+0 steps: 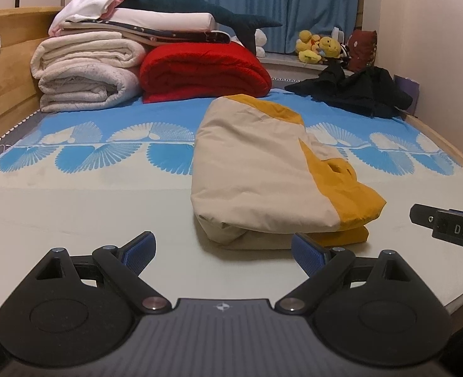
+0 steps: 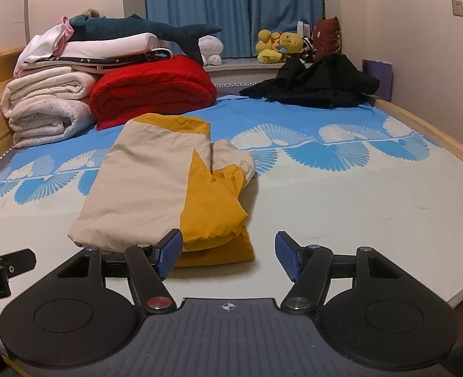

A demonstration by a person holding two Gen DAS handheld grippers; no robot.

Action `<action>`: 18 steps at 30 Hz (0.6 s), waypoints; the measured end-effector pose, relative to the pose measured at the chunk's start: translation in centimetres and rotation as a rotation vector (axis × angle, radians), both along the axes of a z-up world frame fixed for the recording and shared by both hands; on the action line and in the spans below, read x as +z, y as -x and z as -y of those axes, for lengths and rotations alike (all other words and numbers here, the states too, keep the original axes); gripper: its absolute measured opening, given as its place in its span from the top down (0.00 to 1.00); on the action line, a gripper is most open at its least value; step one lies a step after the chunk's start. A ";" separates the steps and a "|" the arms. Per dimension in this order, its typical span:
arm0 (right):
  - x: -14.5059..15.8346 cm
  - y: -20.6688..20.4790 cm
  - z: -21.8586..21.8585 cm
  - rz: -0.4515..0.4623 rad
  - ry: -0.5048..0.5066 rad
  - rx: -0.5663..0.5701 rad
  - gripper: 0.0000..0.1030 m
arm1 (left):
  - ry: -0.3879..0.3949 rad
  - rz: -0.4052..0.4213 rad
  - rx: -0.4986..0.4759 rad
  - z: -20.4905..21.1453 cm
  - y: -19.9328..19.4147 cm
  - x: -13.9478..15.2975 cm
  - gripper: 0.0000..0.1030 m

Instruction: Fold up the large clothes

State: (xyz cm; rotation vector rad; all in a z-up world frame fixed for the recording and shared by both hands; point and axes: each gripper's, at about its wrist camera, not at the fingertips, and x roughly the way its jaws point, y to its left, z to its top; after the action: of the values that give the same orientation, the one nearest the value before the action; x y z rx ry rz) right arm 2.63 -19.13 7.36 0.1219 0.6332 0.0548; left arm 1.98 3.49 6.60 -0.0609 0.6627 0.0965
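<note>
Folded beige-and-yellow garment (image 1: 262,169) (image 2: 168,185) — lying on bed sheet (image 1: 83,207) (image 2: 357,207), just ahead of both tools. Left gripper (image 1: 223,251) — jaws spread, empty. Right gripper (image 2: 228,253) — likewise spread, empty.

Black claw (image 1: 223,253), ribbed blue pads (image 1: 138,251)

- Left tool (image 1: 223,251): jaws spread wide, nothing between the blue pads (image 1: 138,251). It sits level and low at the near edge of the bed (image 1: 74,207), pointing toward the far edge.
- Right tool (image 2: 228,253): jaws likewise wide apart and holding nothing, blue pads (image 2: 168,254) facing inward. It is level, low at the same near edge, just beside the left tool, whose body shows at the left border of the right wrist view.
</note>
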 end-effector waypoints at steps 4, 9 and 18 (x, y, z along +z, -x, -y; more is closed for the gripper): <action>0.0 -0.2 -0.2 0.006 0.002 0.012 0.35 | -0.003 0.005 -0.003 0.2 0.0 -0.2 0.07; 0.1 -0.2 -0.6 0.020 0.012 0.041 0.35 | -0.006 0.008 -0.010 0.3 0.0 -0.2 0.07; 0.2 0.1 -1.3 0.030 0.020 0.065 0.35 | -0.011 0.013 -0.022 0.4 -0.1 -0.3 0.07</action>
State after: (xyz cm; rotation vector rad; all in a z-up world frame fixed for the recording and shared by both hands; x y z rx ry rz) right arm 2.53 -17.80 7.58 0.0806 0.6078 0.1126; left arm 2.04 3.06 6.27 -0.0435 0.6501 0.0782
